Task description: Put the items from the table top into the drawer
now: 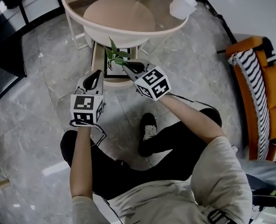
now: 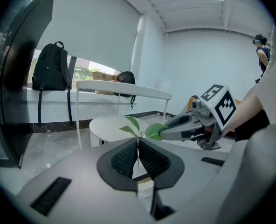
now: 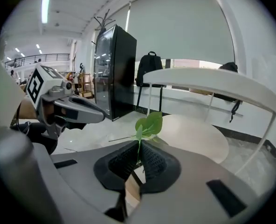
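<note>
- We see the right gripper [image 1: 125, 65] just above the middle of the head view, its jaws closed on the thin stem of a green sprig [image 1: 115, 55].
- In the right gripper view the stem runs up between the two pads of that gripper [image 3: 139, 149]. The leaves of the sprig [image 3: 149, 124] spread just above the tips.
- The sprig sits over the open drawer [image 1: 97, 62], a pale wooden box that sticks out under the near edge of the round table [image 1: 128, 36]. We cannot tell whether it touches the drawer.
- The left gripper [image 1: 96, 76] is lower left of the right one, apart from it and pointing toward the drawer.
- In the left gripper view the jaws of the left gripper [image 2: 138, 146] are closed, tip against tip, and grip nothing. The sprig [image 2: 135, 125] shows beyond them, held by the right gripper [image 2: 162, 132] that reaches in from the right of the frame.
- The left gripper [image 3: 103, 117] shows at the left of the right gripper view, near the sprig without touching it.
- On the glass table top, at the upper right of the head view, lies a pale thing [image 1: 182, 4] that we cannot name.
- An orange chair [image 1: 271, 78] with a striped cushion [image 1: 250, 78] stands at the right edge of the head view.
- A black backpack [image 2: 51, 73] hangs at the left of the left gripper view, by the window.
</note>
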Tool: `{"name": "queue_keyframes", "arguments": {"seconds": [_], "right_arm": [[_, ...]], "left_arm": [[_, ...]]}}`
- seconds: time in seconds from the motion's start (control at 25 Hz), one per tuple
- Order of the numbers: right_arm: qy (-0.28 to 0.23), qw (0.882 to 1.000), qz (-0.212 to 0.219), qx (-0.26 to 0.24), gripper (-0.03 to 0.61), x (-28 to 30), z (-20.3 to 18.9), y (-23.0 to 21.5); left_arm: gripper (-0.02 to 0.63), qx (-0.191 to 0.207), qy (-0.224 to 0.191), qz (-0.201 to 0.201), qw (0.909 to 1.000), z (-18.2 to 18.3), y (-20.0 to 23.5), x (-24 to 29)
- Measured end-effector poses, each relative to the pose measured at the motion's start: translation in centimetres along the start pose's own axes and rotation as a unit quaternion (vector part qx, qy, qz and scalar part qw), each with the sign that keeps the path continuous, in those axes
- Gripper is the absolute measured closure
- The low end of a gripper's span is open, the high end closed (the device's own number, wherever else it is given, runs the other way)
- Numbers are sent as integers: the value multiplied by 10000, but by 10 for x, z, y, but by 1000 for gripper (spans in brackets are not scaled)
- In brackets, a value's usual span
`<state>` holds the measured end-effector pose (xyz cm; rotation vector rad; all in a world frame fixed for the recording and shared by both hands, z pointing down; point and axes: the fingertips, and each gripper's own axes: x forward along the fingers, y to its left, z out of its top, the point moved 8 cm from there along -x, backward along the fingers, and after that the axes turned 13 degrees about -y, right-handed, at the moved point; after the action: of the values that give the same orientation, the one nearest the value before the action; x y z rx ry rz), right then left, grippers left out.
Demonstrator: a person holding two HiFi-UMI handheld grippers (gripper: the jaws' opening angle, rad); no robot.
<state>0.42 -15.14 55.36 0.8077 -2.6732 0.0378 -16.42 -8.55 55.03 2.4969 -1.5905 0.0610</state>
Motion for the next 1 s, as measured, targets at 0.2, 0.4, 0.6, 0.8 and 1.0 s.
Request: {"name": "queue_keyframes", "arguments": {"seconds": [0.2,0.4,0.6,0.8,1.0], "right_arm": [[314,9995,-88,-60,537,25,-35,-6],[697,9970,181,-290,537,48,-62,-4],[1067,9934,186,-386,537,74,-75,-11],[1369,9903,133,-195,537,91,-83,-29],[1468,9890,113,152,537,98,-97,-24]], "left_arm": [[589,-86,-14,-1,10000,-17,2,0],[589,-276,-223,31,9994,-28,-2,-6],[589,-517,-181,133,9984,-35,6,-10],[589,-455,-177,159,9987,-31,1,-9],[589,-489,-256,261,9981,-35,2,-14]]}}
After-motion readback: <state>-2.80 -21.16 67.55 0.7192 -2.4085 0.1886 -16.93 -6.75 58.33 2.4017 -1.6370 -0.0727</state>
